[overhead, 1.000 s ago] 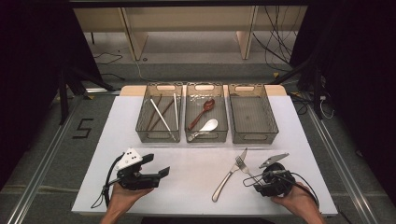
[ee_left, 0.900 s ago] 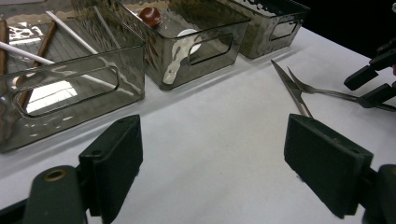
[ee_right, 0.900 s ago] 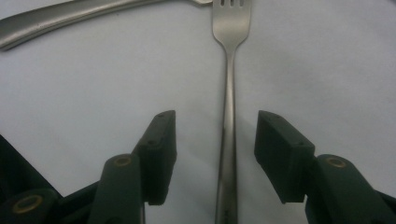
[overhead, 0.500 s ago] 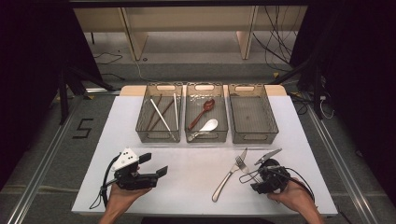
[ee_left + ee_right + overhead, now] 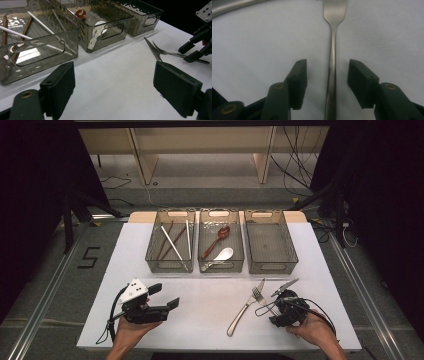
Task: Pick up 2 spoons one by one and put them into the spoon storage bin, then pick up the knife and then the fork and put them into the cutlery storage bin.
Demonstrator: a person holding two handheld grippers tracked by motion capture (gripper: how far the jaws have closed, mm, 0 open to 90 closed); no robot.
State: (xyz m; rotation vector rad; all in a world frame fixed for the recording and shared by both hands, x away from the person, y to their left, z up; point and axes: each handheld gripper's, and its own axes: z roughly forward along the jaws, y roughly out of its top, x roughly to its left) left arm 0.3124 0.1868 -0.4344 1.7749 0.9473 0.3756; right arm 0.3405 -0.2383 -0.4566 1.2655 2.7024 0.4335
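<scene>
Since the earlier frames, the right tongs point(image 5: 278, 296) have shifted slightly toward the 9 o'clock side of the high view, closing on the fork point(image 5: 246, 305), and their jaws have just been narrowing. The left tongs point(image 5: 165, 296) have held position.

Right tongs: jaws apart, not clamped. In the right gripper view the fork point(image 5: 333, 62) handle runs from 6 o'clock to 12 o'clock between the two pads, nearer the 3 o'clock pad, with a gap visible on each side. The tines lie beyond the pad tips at 12 o'clock.

Fork location: flat on the white surface point(image 5: 210, 295), at 6 o'clock of the empty right-hand tray point(image 5: 270, 247) and well apart from it. A knife point(image 5: 260, 285) lies beside the tines.

Left tongs: jaws wide apart, nothing between them, held over the surface at 6 o'clock of the left tray point(image 5: 170, 245). In the left gripper view the fork point(image 5: 172, 53) appears at 2 o'clock, with the right tongs point(image 5: 192, 52) over its handle.
</scene>
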